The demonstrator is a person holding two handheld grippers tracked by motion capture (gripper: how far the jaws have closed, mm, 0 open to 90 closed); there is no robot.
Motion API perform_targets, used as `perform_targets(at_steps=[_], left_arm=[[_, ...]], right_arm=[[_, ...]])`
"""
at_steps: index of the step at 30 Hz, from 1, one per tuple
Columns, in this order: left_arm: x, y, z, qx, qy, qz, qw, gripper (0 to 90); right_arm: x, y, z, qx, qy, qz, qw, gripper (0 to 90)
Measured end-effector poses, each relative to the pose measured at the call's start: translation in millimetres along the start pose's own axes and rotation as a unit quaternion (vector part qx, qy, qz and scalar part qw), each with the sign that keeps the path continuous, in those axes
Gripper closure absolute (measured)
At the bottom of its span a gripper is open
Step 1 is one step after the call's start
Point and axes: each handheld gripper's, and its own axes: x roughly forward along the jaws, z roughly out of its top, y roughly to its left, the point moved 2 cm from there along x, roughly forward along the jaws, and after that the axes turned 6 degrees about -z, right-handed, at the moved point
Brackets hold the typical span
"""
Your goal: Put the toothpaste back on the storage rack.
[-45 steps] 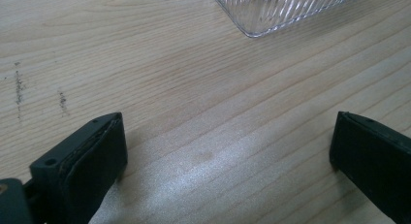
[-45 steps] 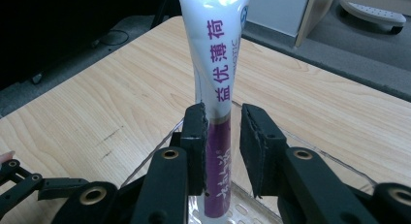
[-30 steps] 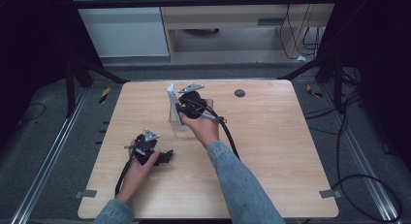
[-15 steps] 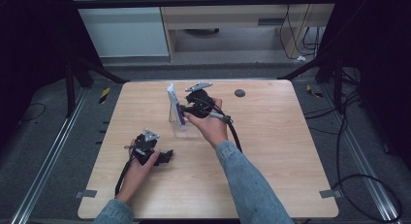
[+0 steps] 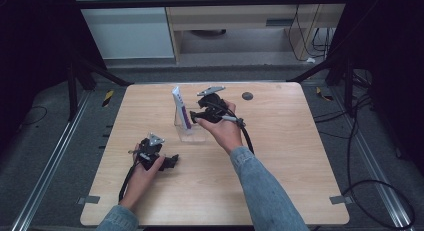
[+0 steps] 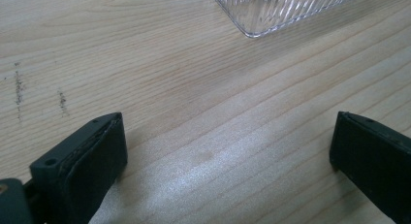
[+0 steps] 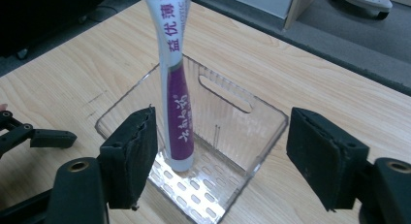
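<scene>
toothpaste tube (image 7: 175, 95) in white and purple stood upright inside the clear ribbed plastic bin (image 7: 252, 132) on the wooden worktop (image 5: 280, 156), released as the right claw (image 7: 220, 156) spread open, the left claw (image 6: 228, 156) gaping empty.

Desk (image 5: 280, 156) was light wood-look laminate, matt with a faint sheen, grain visible and a few dark scuffs. Bin (image 7: 228, 136) was clear hard plastic — glossy, ribbed walls, slotted base. Tube (image 7: 177, 112) was smooth glossy plastic, white over purple, printed. Right hand-held gripper (image 7: 220, 156) was black matt plastic; its pads (image 7: 138, 151) looked rubbery, edges rough. Left hand-held gripper (image 6: 225, 161) — same matt black pads.
</scene>
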Motion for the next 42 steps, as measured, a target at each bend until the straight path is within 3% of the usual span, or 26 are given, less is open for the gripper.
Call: perform_targets(at_steps=[17,42], left_arm=[[0.0,-0.2,-0.1,-0.001,0.000,0.000,1.0000,0.0],[-0.2,0.0,-0.1,0.000,0.001,0.000,1.0000,0.0]], right_arm=[[-17.2,-23.5,-12.4,-0.002,0.006,-0.003,1.0000,12.1],[-47.1,-76.0,-57.8,-0.006,0.029,-0.052,0.9982,12.7]])
